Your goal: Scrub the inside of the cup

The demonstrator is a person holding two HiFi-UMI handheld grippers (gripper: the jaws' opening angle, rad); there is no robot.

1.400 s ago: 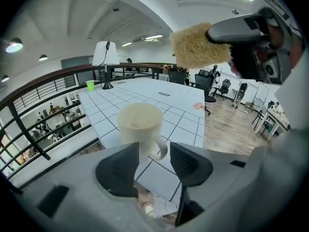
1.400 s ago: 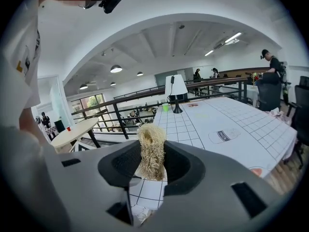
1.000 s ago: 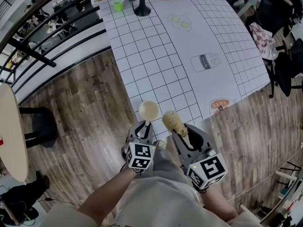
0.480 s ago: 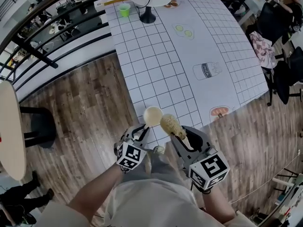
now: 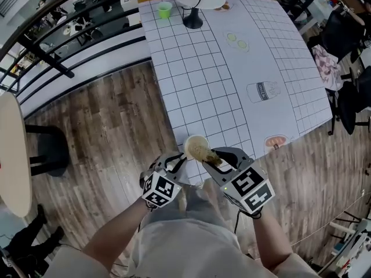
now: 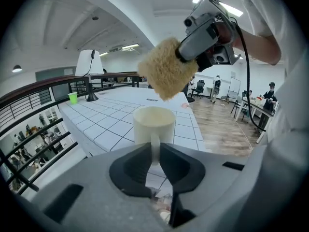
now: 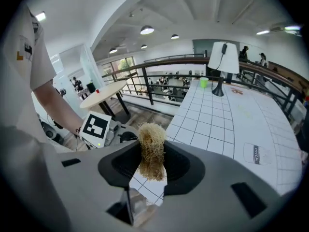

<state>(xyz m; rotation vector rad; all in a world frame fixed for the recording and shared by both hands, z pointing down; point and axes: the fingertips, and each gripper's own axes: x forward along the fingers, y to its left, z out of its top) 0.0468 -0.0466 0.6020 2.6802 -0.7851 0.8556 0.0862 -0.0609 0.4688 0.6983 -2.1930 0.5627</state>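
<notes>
1. Left gripper (image 6: 153, 159) clamps the cup (image 6: 153, 123) by its handle, held above the table's (image 5: 220, 80) near edge.
2. Right gripper (image 7: 152, 170) pinches the scrubber (image 7: 152, 146), its tip seemingly at the cup's mouth.
3. Next: push deeper and twist.

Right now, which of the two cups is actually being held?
The cream cup: the left gripper pinches its handle. The green cup stands free at the far end of the table, beside the lamp.

Shirt (image 5: 191, 245): white, short sleeves
Left gripper (image 5: 178, 160): grey shell, black pads
Right gripper (image 5: 217, 156): grey shell, black cable (image 6: 247, 62)
Marker cube (image 5: 159, 190): white, black squares, one per gripper
</notes>
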